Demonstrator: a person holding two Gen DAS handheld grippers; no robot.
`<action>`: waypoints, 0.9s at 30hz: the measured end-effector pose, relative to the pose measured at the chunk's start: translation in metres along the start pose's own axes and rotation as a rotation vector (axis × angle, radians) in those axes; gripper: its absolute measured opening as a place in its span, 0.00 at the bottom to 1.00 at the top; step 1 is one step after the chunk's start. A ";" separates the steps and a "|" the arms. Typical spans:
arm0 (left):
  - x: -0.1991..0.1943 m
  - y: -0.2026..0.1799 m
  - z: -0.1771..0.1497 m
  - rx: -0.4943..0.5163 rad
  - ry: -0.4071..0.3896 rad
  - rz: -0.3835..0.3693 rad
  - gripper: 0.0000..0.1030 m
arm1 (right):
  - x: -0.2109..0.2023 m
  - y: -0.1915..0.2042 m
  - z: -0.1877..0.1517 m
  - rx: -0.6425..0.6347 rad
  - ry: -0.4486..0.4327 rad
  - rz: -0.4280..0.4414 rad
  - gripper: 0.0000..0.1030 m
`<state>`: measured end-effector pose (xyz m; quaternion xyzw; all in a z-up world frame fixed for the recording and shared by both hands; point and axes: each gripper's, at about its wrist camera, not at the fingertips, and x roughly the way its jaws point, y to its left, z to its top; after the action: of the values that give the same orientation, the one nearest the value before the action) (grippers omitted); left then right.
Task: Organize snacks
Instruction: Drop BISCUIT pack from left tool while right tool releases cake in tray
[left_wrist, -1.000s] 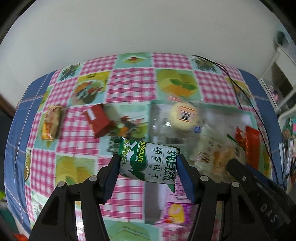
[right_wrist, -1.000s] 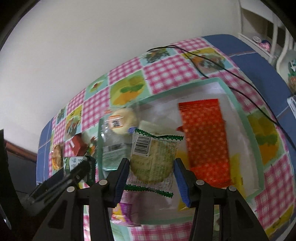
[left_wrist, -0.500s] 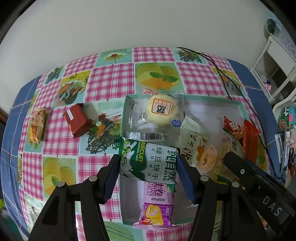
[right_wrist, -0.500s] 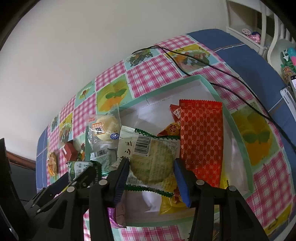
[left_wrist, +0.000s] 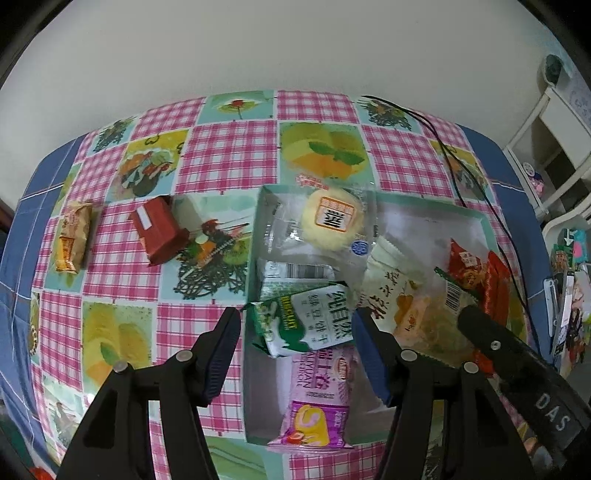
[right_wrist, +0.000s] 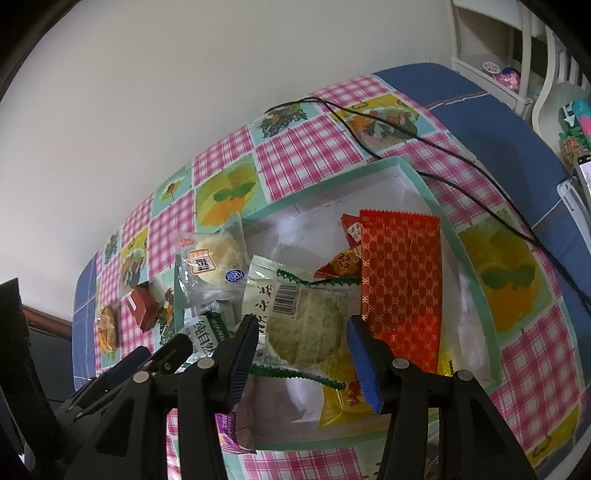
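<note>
Left tool (left_wrist: 295, 328) stands apart, green biscuit packet (left_wrist: 308, 319) loose between its pads; right tool (right_wrist: 301, 341) likewise straddles, ungripped, a clear-wrapped cake (right_wrist: 306, 325) inside the box (right_wrist: 476, 266).

Table (left_wrist: 229, 155) in checked pink cloth, bearing teal snack box (left_wrist: 476, 216), red carton (left_wrist: 159, 230), orange packet (left_wrist: 74, 236), black cable (left_wrist: 448, 155)

- The green biscuit packet (left_wrist: 306, 321), clamped level between the left tool (left_wrist: 295, 328)'s fingers a second ago, now hangs tilted with a gap at each side; the fingers no longer press it.
- The box (left_wrist: 255, 280) now lies directly under the left tool instead of ahead and to its right.
- The pale round biscuit pack (right_wrist: 306, 325) now sits loosely between the right tool (right_wrist: 301, 354)'s fingers, lower among the snacks.
</note>
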<state>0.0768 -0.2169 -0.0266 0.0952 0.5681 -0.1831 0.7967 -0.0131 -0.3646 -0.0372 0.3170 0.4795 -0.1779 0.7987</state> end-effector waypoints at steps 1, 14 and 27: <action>-0.001 0.002 0.000 -0.007 -0.001 0.003 0.62 | -0.002 0.001 0.000 -0.002 -0.003 0.000 0.52; -0.001 0.046 0.003 -0.136 -0.001 0.108 0.74 | -0.002 0.019 -0.003 -0.099 -0.002 -0.096 0.62; 0.003 0.065 0.001 -0.177 0.001 0.162 0.89 | 0.005 0.027 -0.007 -0.143 0.009 -0.129 0.80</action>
<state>0.1046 -0.1582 -0.0322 0.0703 0.5727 -0.0675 0.8139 0.0010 -0.3397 -0.0346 0.2286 0.5140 -0.1928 0.8040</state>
